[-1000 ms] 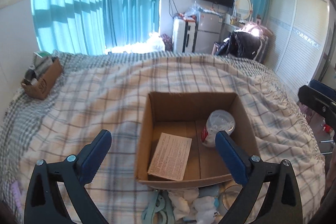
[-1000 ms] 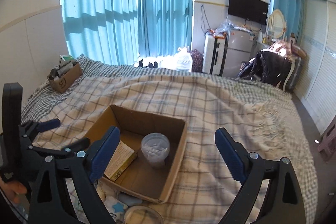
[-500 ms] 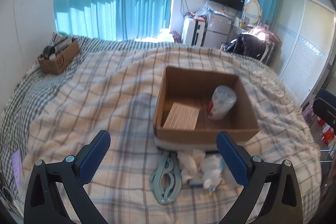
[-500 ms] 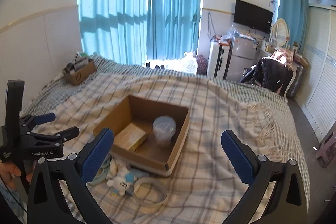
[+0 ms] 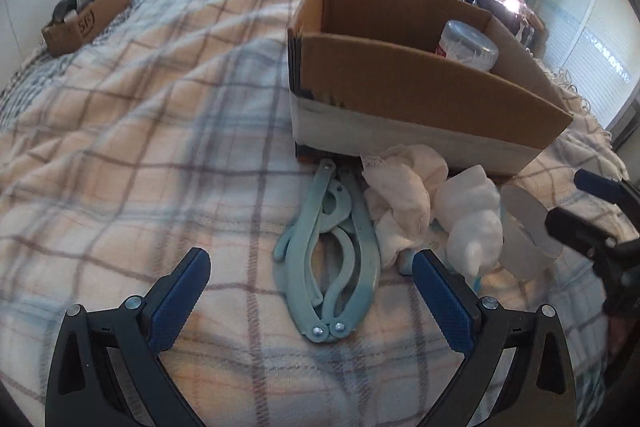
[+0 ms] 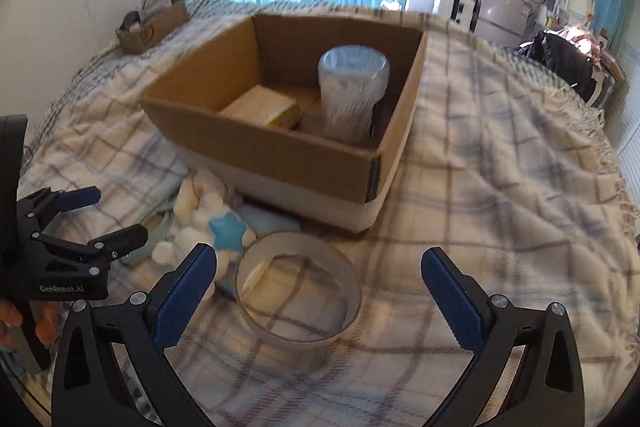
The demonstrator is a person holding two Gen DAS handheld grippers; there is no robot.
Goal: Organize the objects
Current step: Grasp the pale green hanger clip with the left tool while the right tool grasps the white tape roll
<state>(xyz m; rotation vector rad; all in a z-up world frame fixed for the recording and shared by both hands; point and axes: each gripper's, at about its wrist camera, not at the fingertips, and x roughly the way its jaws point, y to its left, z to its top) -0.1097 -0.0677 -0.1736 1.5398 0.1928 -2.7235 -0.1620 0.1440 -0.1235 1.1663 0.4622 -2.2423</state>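
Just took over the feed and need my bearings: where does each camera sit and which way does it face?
Left wrist: on the left gripper, low over the bed, facing the light blue clip; own fingers open, right gripper at the frame's right edge.
Right wrist: on the right gripper, facing the clear ring; own fingers open, left gripper and hand at left.
Shared: cardboard box and plush toy.

A bed (image 6: 500, 155) under a plaid blanket carries an open cardboard box (image 6: 280, 147). Against the box's near side lie pale blue clips (image 5: 332, 255), a white plush toy (image 5: 468, 215) and a clear ring (image 6: 298, 293). A smaller box (image 5: 86, 23) sits far off.
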